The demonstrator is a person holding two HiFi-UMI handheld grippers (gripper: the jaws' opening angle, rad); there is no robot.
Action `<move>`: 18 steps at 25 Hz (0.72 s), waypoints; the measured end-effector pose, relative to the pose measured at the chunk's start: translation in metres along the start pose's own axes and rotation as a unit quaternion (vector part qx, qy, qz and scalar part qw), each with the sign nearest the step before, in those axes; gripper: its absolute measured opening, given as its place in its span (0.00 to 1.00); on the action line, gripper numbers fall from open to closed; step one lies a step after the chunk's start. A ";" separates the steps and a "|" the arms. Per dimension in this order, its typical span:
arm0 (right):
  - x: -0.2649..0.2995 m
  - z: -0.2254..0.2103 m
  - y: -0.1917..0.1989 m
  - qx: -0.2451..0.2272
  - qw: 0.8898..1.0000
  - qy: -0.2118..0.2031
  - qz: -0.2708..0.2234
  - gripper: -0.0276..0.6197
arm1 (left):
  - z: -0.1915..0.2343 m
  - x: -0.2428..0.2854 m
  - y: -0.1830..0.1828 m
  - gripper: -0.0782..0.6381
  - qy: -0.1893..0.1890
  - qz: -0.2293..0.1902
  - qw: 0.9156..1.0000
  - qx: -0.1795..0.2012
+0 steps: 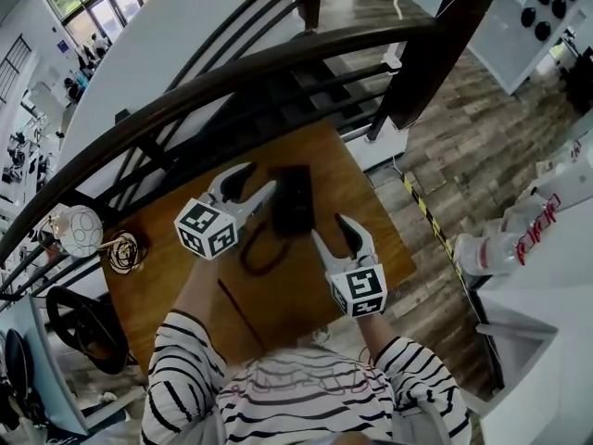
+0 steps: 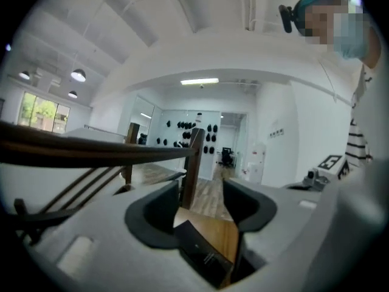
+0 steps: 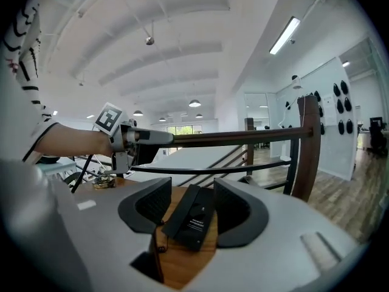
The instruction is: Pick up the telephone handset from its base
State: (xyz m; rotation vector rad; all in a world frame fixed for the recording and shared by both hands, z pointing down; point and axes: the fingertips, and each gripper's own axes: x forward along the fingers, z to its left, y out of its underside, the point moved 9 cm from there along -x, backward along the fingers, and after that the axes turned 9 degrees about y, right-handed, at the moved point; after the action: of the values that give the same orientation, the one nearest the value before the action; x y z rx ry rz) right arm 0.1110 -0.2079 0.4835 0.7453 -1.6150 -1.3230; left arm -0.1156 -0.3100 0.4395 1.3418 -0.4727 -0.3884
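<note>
A black telephone [image 1: 293, 198] lies on the brown wooden table [image 1: 176, 295], its handset resting on the base and its dark cord [image 1: 262, 250] looping toward me. My left gripper [image 1: 259, 176] hovers just left of the phone, jaws open and nothing between them; the left gripper view shows the telephone [image 2: 203, 257] low beyond the empty gap of that gripper [image 2: 200, 202]. My right gripper [image 1: 330, 227] hangs open near the phone's near right corner. In the right gripper view the telephone [image 3: 194, 219] sits ahead, framed by this gripper's [image 3: 193, 202] jaws, with no pad touching it.
A dark wooden railing [image 1: 278, 63] runs along the table's far edge. A coiled cable [image 1: 126, 250] and a white round object [image 1: 80, 230] sit at the table's left end. A thin dark stick [image 1: 238, 311] lies near me. A white counter with bottles [image 1: 519, 235] stands right.
</note>
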 end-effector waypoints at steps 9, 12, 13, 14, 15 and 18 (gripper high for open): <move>0.064 -0.014 0.037 0.010 0.999 0.025 0.037 0.36 | 0.067 0.034 0.089 0.43 -0.026 0.030 0.994 -0.101; 0.088 -0.013 0.053 0.005 0.998 0.021 0.052 0.35 | 0.083 0.038 0.118 0.43 -0.037 0.046 0.989 -0.135; 0.096 -0.012 0.058 0.000 0.998 0.019 0.058 0.34 | 0.088 0.039 0.127 0.43 -0.038 0.052 0.987 -0.145; 0.104 -0.011 0.063 -0.007 0.998 0.016 0.064 0.34 | 0.091 0.040 0.135 0.43 -0.039 0.058 0.985 -0.156; 0.111 -0.011 0.069 -0.015 0.997 0.013 0.072 0.34 | 0.095 0.042 0.142 0.43 -0.039 0.063 0.983 -0.165; 0.131 -0.009 0.084 -0.035 0.995 0.005 0.093 0.34 | 0.103 0.046 0.159 0.43 -0.042 0.072 0.979 -0.189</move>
State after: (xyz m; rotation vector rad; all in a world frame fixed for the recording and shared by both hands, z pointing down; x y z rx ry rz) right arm 0.0707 -0.3046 0.5986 0.5449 -1.5818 -1.2326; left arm -0.1321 -0.3892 0.6166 0.9208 -0.5326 -0.3940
